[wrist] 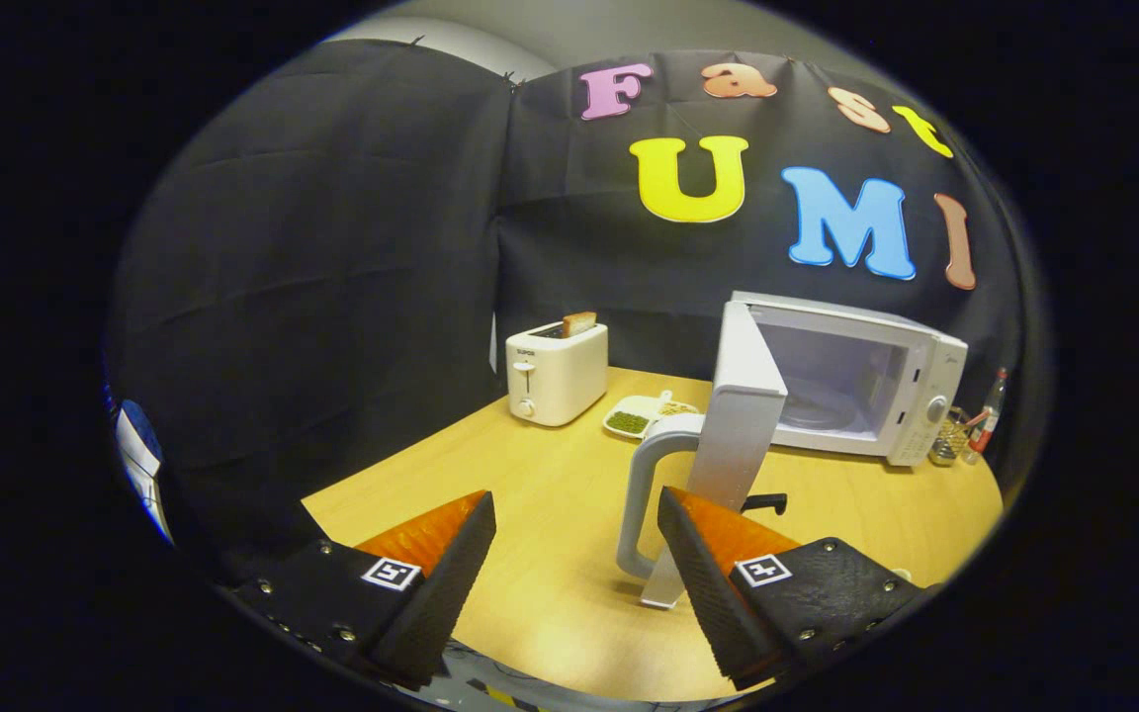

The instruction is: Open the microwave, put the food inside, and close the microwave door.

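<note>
The desk carries everything. On its far side the microwave stands with its door swung wide toward the camera, cavity bare. The door's handle sits just ahead of the jaws, nearer one of them than the other. A toaster with a slice of bread stands further along that side, the plate of food between it and the door, well beyond the jaws. The gripper hangs with jaws wide apart, holding nothing.

Smooth wood-look table, glossy plastic microwave and toaster; gripper spread open, its finger pads rough-ribbed
</note>
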`<state>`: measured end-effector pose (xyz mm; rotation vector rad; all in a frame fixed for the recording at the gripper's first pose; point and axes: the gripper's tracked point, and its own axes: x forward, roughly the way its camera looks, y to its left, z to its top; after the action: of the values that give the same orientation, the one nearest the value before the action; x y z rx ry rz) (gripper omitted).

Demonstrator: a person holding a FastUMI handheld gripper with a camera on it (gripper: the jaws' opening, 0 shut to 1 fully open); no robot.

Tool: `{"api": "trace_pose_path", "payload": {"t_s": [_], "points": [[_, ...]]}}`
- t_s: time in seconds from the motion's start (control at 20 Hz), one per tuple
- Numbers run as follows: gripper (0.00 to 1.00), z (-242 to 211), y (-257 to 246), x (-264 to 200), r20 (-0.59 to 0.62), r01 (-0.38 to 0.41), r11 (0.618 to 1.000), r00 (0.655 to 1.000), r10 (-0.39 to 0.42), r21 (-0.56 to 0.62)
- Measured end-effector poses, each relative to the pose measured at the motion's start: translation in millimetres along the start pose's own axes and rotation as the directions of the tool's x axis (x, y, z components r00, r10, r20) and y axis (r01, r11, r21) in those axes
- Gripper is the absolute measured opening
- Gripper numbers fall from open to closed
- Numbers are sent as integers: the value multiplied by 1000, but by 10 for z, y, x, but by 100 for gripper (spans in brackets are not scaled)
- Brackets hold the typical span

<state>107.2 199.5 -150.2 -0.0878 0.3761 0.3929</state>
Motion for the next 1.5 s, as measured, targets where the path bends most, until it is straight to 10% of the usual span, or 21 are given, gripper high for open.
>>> {"api": "trace_pose_path", "payload": {"t_s": [0.6, 1.5], "points": [[97, 118, -990, -873, 91, 225, 968, 968, -234, 108], [98, -1377, -2469, -683, -324, 522, 844, 825, -462, 126]]}}
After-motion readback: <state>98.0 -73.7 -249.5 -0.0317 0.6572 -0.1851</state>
